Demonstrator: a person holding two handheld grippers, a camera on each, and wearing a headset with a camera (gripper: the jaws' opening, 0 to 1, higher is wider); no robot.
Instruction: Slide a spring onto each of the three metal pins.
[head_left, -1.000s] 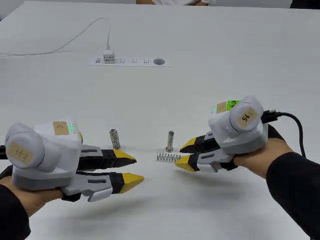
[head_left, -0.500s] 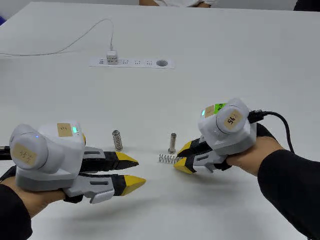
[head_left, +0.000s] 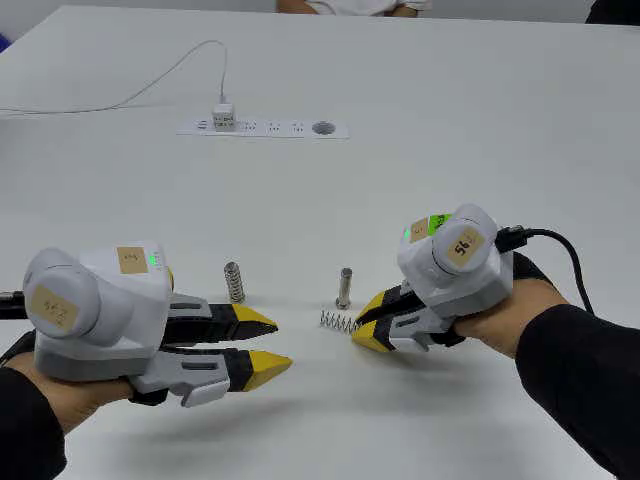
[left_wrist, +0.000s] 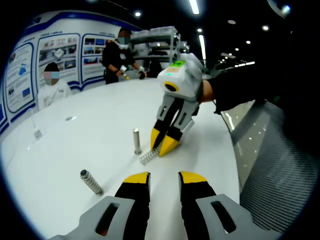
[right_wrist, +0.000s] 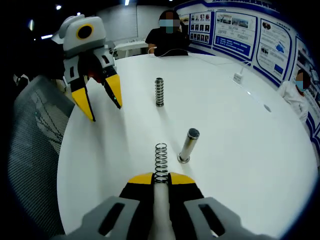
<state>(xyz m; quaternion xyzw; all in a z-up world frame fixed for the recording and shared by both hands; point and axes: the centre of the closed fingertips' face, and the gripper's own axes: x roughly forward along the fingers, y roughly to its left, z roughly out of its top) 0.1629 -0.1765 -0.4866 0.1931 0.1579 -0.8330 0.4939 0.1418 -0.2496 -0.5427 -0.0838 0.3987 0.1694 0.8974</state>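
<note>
A loose spring (head_left: 337, 321) (right_wrist: 160, 159) (left_wrist: 148, 156) lies flat on the white table. My right gripper (head_left: 367, 322) (right_wrist: 161, 178) (left_wrist: 165, 146) is shut on its near end, low over the table. Just beyond the spring a bare metal pin (head_left: 345, 287) (right_wrist: 188, 145) (left_wrist: 136, 141) stands upright. To the left stands a second pin wearing a spring (head_left: 234, 281) (right_wrist: 159, 91) (left_wrist: 91, 181). My left gripper (head_left: 270, 342) (left_wrist: 165, 177) (right_wrist: 101, 100) hovers open near the front left, holding nothing, its tips pointing towards the pins.
A white power strip (head_left: 263, 127) with a plug (head_left: 223, 115) and a cable lies further back on the table (head_left: 450, 150). A black cable (head_left: 560, 250) trails from the right gripper. People stand beyond the table's far side in the gripper views.
The right gripper's jaws have drawn together on the end of the lying spring, and it has sunk a little towards the table. The left gripper has hardly moved.
</note>
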